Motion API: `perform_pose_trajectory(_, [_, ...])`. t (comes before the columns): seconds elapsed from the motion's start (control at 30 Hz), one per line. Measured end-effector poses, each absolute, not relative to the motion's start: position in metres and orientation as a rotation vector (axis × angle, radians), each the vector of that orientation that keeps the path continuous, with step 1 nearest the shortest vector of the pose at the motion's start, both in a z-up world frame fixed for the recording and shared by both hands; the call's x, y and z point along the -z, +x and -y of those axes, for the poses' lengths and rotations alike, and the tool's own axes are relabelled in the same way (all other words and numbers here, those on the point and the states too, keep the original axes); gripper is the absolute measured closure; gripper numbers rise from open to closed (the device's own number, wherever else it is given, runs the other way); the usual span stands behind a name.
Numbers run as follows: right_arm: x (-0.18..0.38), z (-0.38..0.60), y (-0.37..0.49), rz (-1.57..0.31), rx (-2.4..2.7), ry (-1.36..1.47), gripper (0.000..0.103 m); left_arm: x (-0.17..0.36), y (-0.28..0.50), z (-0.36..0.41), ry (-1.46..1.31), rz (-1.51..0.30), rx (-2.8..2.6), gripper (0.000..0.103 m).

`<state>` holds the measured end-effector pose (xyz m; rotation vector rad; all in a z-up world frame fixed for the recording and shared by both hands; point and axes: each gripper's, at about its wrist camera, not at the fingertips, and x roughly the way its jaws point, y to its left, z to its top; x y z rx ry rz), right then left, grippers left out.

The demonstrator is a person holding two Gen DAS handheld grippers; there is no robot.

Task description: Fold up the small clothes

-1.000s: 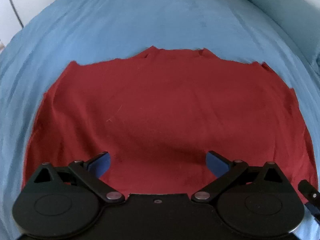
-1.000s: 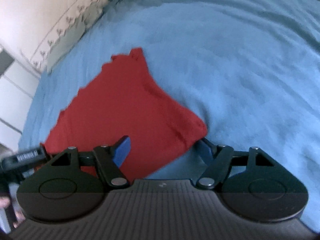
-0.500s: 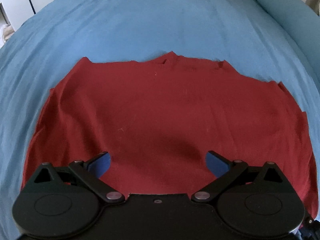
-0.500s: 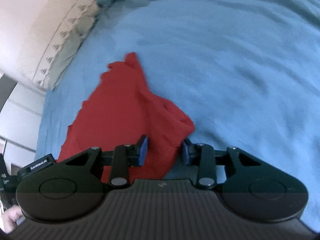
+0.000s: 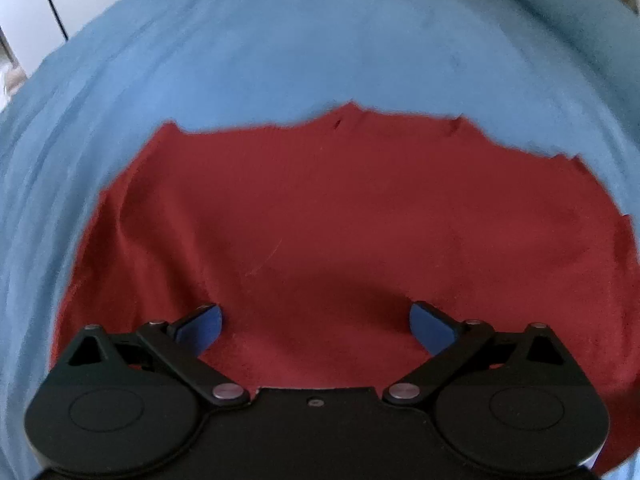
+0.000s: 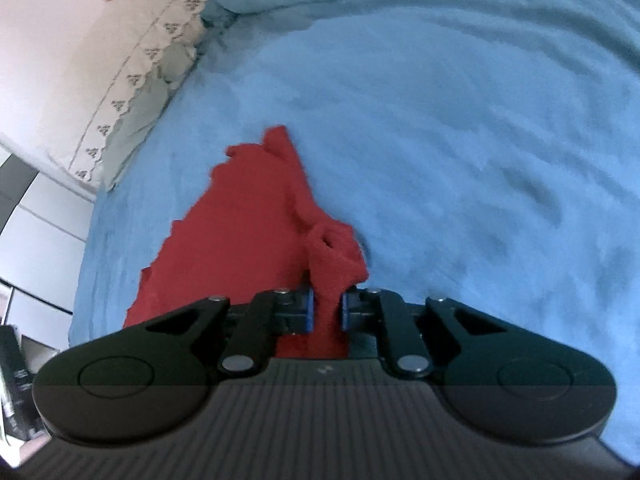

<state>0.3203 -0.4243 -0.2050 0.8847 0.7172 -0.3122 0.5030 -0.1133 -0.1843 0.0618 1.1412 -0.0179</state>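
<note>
A red garment (image 5: pixel 340 216) lies spread flat on a blue bedspread (image 5: pixel 304 48). My left gripper (image 5: pixel 316 326) is open, its blue pads resting over the near part of the cloth, holding nothing. In the right wrist view the same red garment (image 6: pixel 240 224) runs away from me, and my right gripper (image 6: pixel 327 312) is shut on a bunched corner of it, which puckers up between the blue pads. The cloth's near edge is hidden under both gripper bodies.
The blue bedspread (image 6: pixel 460 128) stretches far and to the right. A white lace-edged pillow (image 6: pixel 132 72) lies at the far left of the right wrist view. White cabinet doors (image 5: pixel 36 20) stand beyond the bed's left edge.
My right gripper closed from open onto the garment's corner, and the cloth bunched up there. My left gripper stayed open and shifted a little over the cloth.
</note>
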Motion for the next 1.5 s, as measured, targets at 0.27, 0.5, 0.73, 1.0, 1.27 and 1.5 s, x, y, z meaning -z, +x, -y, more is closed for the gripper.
perform_pose_trajectory(0.27, [0.135,0.387,0.363,-0.620,0.149,0.818,0.076,0.164,0.514,0.088,0.055,-1.195,0.050,0.005])
perform_pose_trajectory(0.5, [0.076,0.263,0.433,-0.620,-0.292,0.631,0.076,0.111,0.485,-0.031,0.043,-1.123,-0.032,0.005])
perform_pose_trajectory(0.73, [0.144,0.103,0.456,-0.967,-0.654,0.114,0.078,0.130,0.437,-0.142,-0.003,-1.182,-0.170,0.005])
perform_pose_trajectory(1.0, [0.160,0.077,0.440,-0.976,-0.695,0.004,0.079,0.141,0.416,-0.170,-0.052,-1.192,-0.175,0.005])
perform_pose_trajectory(1.27, [0.163,0.072,0.425,-0.945,-0.680,-0.103,0.027,0.130,0.410,-0.165,-0.085,-1.162,-0.100,0.005])
perform_pose_trajectory(1.5, [0.146,0.120,0.372,-0.895,-0.460,-0.169,0.026,0.119,0.406,-0.116,-0.081,-1.141,0.116,0.014])
